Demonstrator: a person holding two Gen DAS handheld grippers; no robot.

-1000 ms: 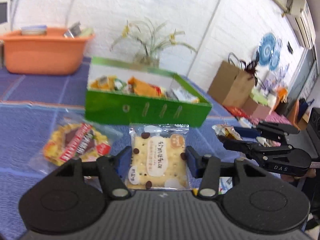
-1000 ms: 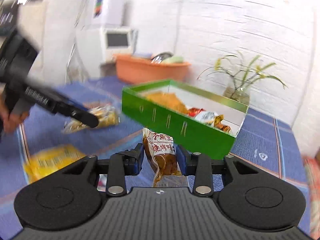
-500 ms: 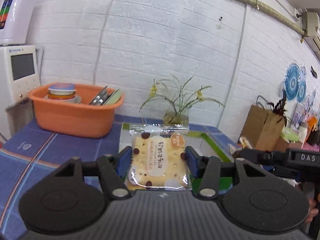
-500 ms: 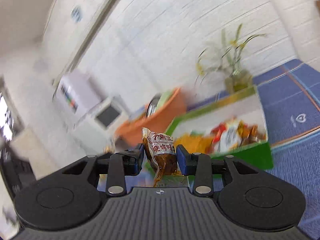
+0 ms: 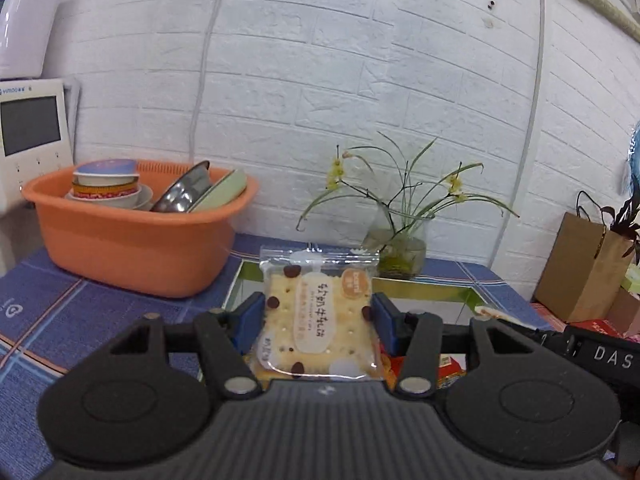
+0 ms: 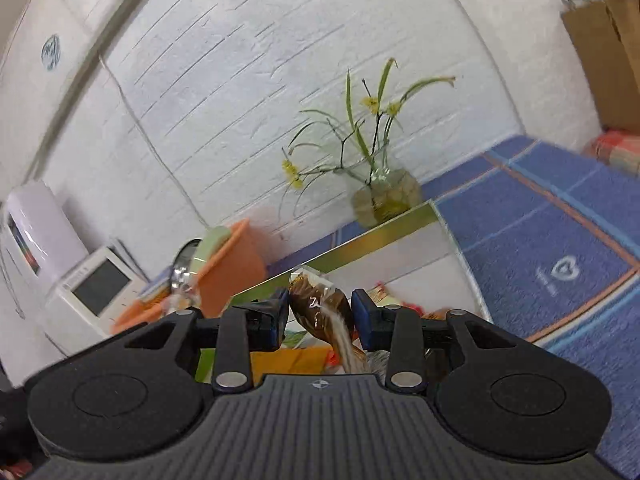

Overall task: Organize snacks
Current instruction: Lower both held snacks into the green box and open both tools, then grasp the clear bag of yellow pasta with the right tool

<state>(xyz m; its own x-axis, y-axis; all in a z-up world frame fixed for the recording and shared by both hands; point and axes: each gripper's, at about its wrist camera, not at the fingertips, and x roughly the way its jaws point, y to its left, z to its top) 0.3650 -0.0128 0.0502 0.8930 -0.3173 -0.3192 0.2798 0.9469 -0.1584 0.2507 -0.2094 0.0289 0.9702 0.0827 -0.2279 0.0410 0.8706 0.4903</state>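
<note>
The left gripper's fingers (image 5: pixel 251 316) are clamped on a cracker packet (image 5: pixel 318 318), held above the green box (image 5: pixel 424 282). A brown snack packet (image 6: pixel 320 310) is pinched by the right gripper (image 6: pixel 320 314) over the same box on the blue tabletop (image 6: pixel 540 240).

Orange tub (image 5: pixel 136 236) at left of frame, stacked bowls (image 5: pixel 106 184) and steel dish (image 5: pixel 182 190) leaning inside. White appliance with dark screen (image 5: pixel 30 124) at far left edge. Glass vase with yellow-flowered stems (image 5: pixel 400 240) at centre, against white brick wall (image 5: pixel 320 80). Brown paper bag (image 5: pixel 588 268) at right edge. Blue checked cloth (image 6: pixel 540 240) covers bench, orange and pale-blue stripes crossing it. Right view blurred; same vase (image 6: pixel 384 196) at centre.
</note>
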